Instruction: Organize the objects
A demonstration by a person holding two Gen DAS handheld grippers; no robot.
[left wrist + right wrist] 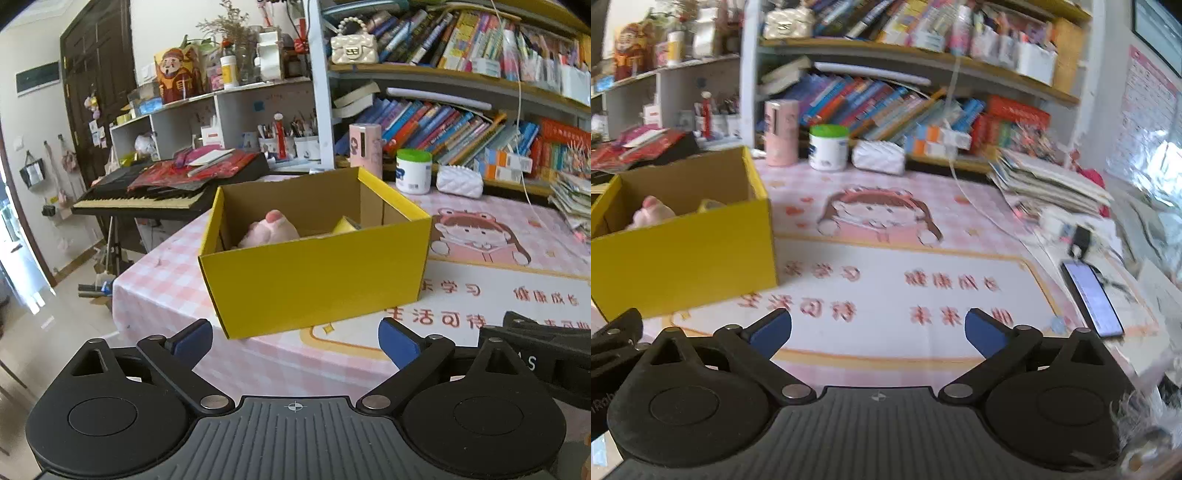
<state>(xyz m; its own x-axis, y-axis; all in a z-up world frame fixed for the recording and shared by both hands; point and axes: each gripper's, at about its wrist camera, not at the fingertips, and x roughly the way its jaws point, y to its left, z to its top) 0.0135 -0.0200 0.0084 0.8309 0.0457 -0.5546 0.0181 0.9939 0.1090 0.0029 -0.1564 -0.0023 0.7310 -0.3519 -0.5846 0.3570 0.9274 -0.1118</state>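
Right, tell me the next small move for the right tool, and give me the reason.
Probably swing the right tool toward the phone at the mat's right edge and line its open fingers up on it. Both tools are open and empty, the yellow box already holds a pink plush toy, and the phone looks like the nearest loose thing. Whether it belongs in the box is a guess.

plush toy [271, 230] in box [314, 280] on table [498, 266]

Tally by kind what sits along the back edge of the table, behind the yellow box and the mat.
Pink canister: 1
White jar with green lid: 1
White quilted pouch: 1
Total: 3
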